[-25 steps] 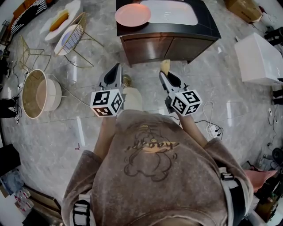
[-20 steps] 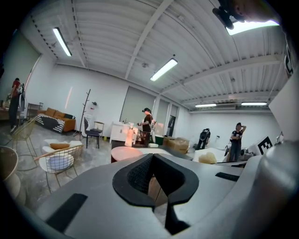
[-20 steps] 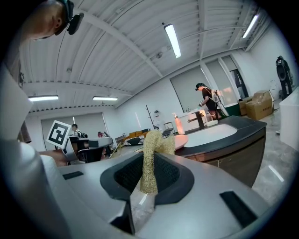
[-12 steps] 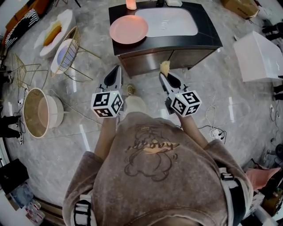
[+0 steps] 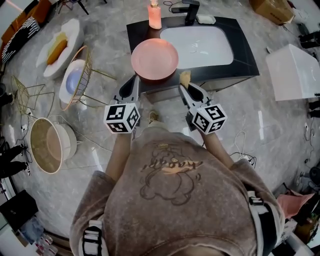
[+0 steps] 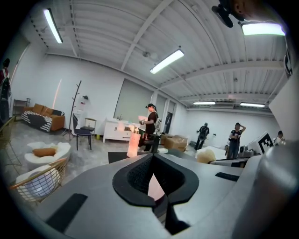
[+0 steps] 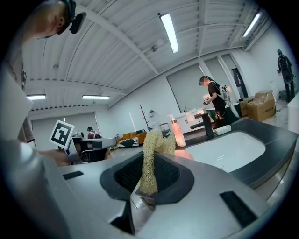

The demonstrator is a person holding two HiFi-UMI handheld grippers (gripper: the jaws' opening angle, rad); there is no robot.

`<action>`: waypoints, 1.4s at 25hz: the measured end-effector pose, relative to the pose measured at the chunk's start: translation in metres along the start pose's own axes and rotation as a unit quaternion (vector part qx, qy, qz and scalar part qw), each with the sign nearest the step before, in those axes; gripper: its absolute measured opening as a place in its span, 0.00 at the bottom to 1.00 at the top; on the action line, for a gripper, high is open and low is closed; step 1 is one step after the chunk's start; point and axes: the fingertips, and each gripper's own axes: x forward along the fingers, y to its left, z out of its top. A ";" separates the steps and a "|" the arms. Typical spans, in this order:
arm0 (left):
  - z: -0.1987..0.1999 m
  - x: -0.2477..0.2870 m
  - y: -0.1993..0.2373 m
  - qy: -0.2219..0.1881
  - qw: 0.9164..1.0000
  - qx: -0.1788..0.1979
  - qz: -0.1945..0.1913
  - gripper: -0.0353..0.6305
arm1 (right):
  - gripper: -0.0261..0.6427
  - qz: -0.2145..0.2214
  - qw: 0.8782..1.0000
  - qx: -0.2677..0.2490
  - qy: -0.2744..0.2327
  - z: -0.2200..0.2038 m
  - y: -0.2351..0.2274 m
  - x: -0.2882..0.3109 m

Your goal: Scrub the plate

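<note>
The pink plate (image 5: 154, 60) is lying flat on the dark counter (image 5: 242, 52), just ahead of both tool tips and slightly nearer the left gripper (image 5: 133, 80). It is sitting beside the white sink (image 5: 200, 50), which is lying ahead of the right gripper (image 5: 186, 84).

The right gripper is clenching a tan loofah scrubber (image 7: 152, 158), whose frayed end is sticking up beyond the jaws. The left gripper's jaws are pressed together on nothing.

Scrubbing is probably not yet under way, with neither tool touching the plate. To do it well, the left jaws likely need to part and pinch the near rim. The plate is resting close to the counter's front edge and could slide off. The loofah should then be meeting the plate's face broadly, in overlapping circles.

A pink pump bottle (image 5: 154, 16) and a black faucet (image 5: 190, 11) are standing beyond the plate. The bottle's label is too small to read. The cubes are showing only square black-and-white markers. The script on the person's sweatshirt is not legible.
</note>
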 end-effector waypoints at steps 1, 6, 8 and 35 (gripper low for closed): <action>0.005 0.010 0.008 0.000 1.000 -0.001 -0.006 0.08 | 0.13 0.000 1.000 -0.002 0.001 0.005 -0.002 0.014; 0.021 0.052 0.037 0.007 0.999 -0.001 -0.033 0.08 | 0.13 -0.007 1.000 -0.009 0.003 0.027 -0.016 0.065; 0.025 0.065 0.046 0.009 0.999 -0.003 -0.038 0.08 | 0.13 -0.010 1.000 -0.011 0.002 0.034 -0.021 0.079; 0.000 0.125 0.066 0.045 0.997 -0.032 0.045 0.39 | 0.13 0.042 0.999 -0.017 0.026 0.054 -0.083 0.107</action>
